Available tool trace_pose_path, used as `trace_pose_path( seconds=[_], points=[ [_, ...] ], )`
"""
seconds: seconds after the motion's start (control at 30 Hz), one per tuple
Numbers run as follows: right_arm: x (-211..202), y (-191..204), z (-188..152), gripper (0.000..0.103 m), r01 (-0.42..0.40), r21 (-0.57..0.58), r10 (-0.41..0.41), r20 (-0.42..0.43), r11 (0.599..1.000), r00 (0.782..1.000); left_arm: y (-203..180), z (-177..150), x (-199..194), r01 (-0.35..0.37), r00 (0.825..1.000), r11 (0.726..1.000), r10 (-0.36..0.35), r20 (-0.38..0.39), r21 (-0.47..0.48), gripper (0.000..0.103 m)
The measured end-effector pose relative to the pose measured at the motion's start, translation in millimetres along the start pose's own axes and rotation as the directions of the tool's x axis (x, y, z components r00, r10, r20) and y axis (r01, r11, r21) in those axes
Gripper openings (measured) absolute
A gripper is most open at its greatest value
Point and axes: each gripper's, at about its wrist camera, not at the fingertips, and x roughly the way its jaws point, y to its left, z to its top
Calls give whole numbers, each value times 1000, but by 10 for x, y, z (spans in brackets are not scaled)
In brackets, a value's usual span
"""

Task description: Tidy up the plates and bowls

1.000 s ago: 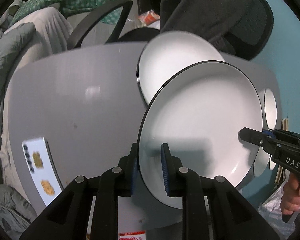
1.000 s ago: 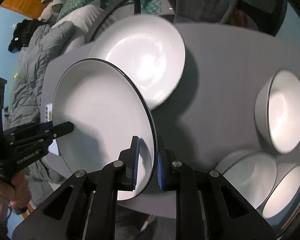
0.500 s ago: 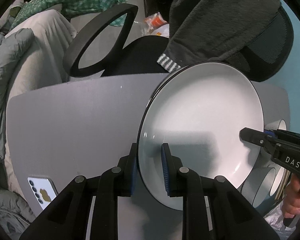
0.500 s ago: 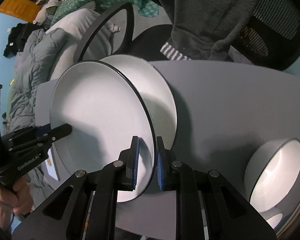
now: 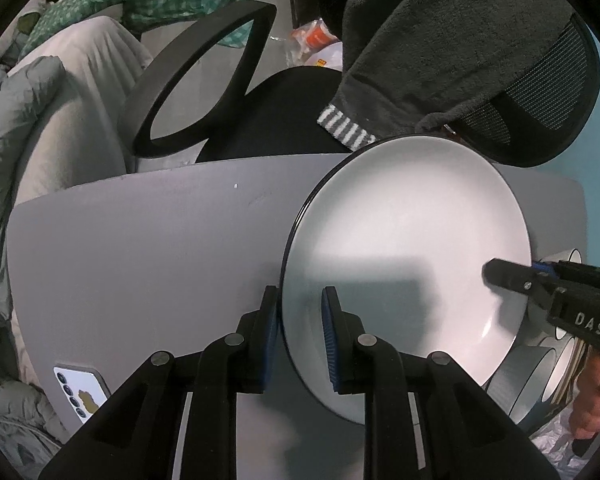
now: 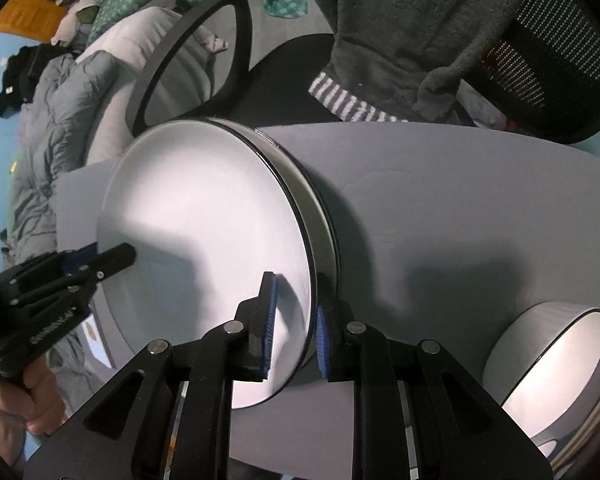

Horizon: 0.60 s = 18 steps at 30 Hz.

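Note:
A white plate with a black rim is held at both sides. My left gripper is shut on its left rim. My right gripper is shut on its right rim; it also shows in the left wrist view, and the left gripper shows in the right wrist view. The held plate lies almost directly over a second white plate on the grey table; only that plate's right edge shows. A grey bowl stands at the right.
A black office chair with a dark fleece garment draped on it stands behind the table. A phone lies near the table's left front edge. More bowls stand at the right edge. Bedding is at left.
Both grippers carried the held plate away from me and down over the second plate, which is now nearly covered. Both stay shut on the rim.

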Motion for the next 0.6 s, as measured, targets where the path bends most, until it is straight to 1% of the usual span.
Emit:
trace_pose_path(
  seconds=[0.17,0.33,0.4,0.5,0.53,0.57,0.6],
  points=[
    [-82,-31,55,19,-1,5,1,-20,1000,1000,-22,8,-1,-22,1000,999,22,6,31,21],
    [-94,21,60,19,32,-22,-33,-31,999,999,5,-1,-63,-43,999,998,42,27,36,22],
    [-105,49,51,19,54,-28,-54,-28,998,998,25,-13,-99,-52,998,998,51,35,31,25],
    [-131,110,28,20,101,-51,-101,-13,994,995,43,-60,-187,-54,997,998,52,60,25,26],
    [-143,137,20,22,127,-62,-128,-3,990,992,42,-72,-209,-56,996,998,54,68,26,26],
    [-163,175,6,30,168,-78,-167,14,983,986,40,-86,-229,-60,995,998,58,75,27,26],
    [-187,211,-9,31,194,-93,-192,32,977,981,33,-108,-260,-69,994,997,66,84,29,27]
  ],
)
